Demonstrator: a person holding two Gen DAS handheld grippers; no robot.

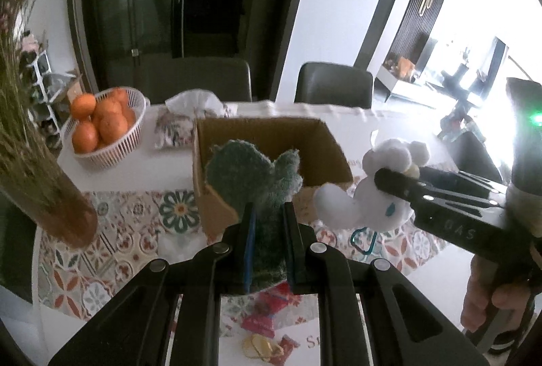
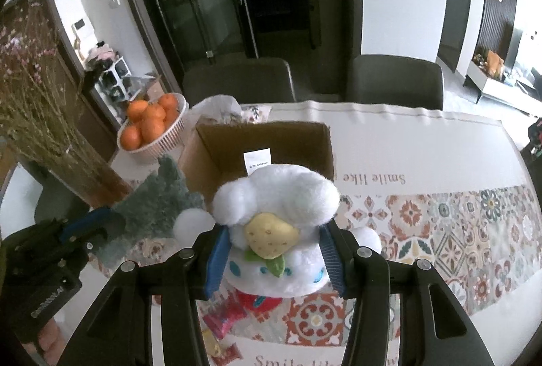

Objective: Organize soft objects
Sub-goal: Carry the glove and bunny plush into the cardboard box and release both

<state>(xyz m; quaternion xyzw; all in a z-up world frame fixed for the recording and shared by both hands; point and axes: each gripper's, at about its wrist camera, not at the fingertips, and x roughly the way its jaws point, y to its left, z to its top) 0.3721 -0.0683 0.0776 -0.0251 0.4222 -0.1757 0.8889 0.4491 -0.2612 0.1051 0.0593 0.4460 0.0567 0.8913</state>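
My left gripper [image 1: 267, 213] is shut on a grey-green plush toy [image 1: 254, 176] and holds it up just in front of the open cardboard box [image 1: 210, 149]. My right gripper [image 2: 271, 230] is shut on a white plush toy [image 2: 277, 196] with a yellow strawberry on it, held above the table at the box's [image 2: 318, 142] near edge. In the left wrist view the white plush [image 1: 369, 193] and the right gripper [image 1: 399, 179] sit to the right of the box. In the right wrist view the grey plush [image 2: 159, 200] and the left gripper [image 2: 98, 223] sit at lower left.
A white basket of oranges [image 1: 101, 125] and a tissue pack [image 1: 189, 115] stand behind the box. A vase of dried stems [image 1: 40, 183] is at the left. Snack packets [image 1: 267, 318] lie on the patterned tablecloth [image 2: 440, 230] below the grippers. Two chairs [image 1: 333, 83] stand at the far edge.
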